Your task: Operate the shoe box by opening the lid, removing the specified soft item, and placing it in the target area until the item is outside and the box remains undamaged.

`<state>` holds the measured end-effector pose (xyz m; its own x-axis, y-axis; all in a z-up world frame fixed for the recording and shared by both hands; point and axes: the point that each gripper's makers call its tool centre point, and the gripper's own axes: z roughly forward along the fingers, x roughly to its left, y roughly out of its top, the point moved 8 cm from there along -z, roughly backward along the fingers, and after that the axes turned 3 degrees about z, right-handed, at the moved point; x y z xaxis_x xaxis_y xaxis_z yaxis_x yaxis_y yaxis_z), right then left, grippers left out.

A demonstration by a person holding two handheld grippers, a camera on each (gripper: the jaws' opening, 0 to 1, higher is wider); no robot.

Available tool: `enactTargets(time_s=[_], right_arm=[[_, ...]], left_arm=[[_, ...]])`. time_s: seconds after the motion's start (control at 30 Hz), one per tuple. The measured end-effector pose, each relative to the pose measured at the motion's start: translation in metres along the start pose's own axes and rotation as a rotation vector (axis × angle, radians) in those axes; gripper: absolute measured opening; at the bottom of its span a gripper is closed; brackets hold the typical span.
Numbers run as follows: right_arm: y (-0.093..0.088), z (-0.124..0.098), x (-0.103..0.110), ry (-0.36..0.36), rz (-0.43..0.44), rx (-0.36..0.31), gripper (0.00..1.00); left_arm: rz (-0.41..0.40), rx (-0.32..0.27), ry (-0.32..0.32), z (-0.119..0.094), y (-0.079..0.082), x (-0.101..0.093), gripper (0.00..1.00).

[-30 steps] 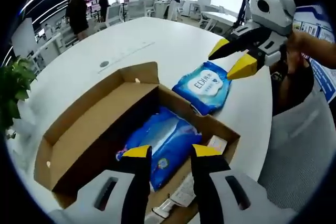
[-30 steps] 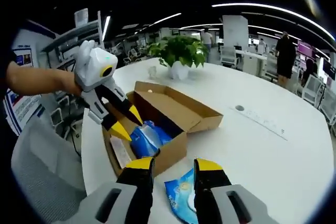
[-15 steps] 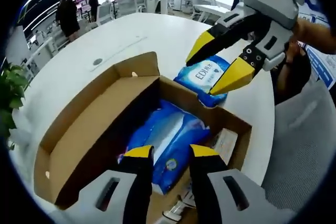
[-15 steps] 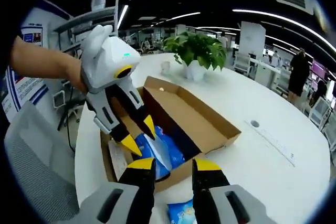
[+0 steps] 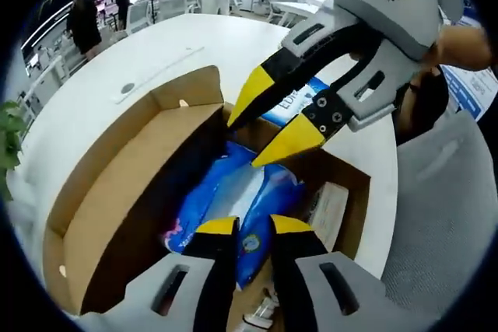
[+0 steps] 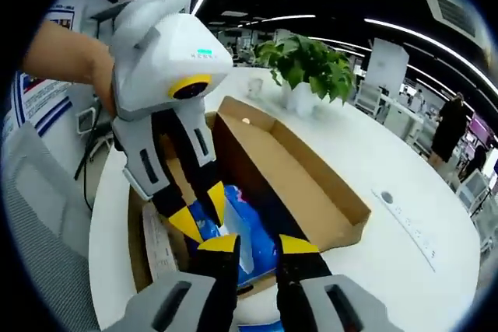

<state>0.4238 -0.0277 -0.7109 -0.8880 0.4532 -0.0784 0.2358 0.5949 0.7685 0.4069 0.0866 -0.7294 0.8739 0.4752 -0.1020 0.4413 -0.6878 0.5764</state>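
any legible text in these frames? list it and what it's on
"ED..." in white letters on the blue pack on the table; the rest is hidden by the right tool.
Print on the blue pack in the box: blurred.
Paper slip in the box: too small to read.
Wall poster: blurred.

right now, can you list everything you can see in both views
shoe box: one, brown cardboard, on the white table, lid flap open
blue pack: one, blue soft pack with white print, lying inside the box
second blue pack: one, blue and white, on the table beyond the box, mostly hidden by the right gripper
paper slip: one, pale, inside the box beside the blue pack
table: one, white, round
potted plant: one, green leaves, white pot, on the table past the box
chair: one, grey, at the table edge
people: a few, dark clothes, far in the room
left gripper: one, jaws open above the pack
right gripper: one, jaws open over the box
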Motion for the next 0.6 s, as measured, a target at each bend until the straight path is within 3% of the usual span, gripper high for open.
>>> enactTargets(time_s=[0.3,0.6], right_arm=[[-0.002,0.023,0.005,0.022,-0.052,0.045,0.07],[-0.006,0.030,0.003,0.006,-0.072,0.068,0.00]], left_arm=[[0.033,0.002,-0.032,0.001,-0.002,0.000,0.01],[0.074,-0.013,-0.029,-0.002,-0.002,0.000,0.00]])
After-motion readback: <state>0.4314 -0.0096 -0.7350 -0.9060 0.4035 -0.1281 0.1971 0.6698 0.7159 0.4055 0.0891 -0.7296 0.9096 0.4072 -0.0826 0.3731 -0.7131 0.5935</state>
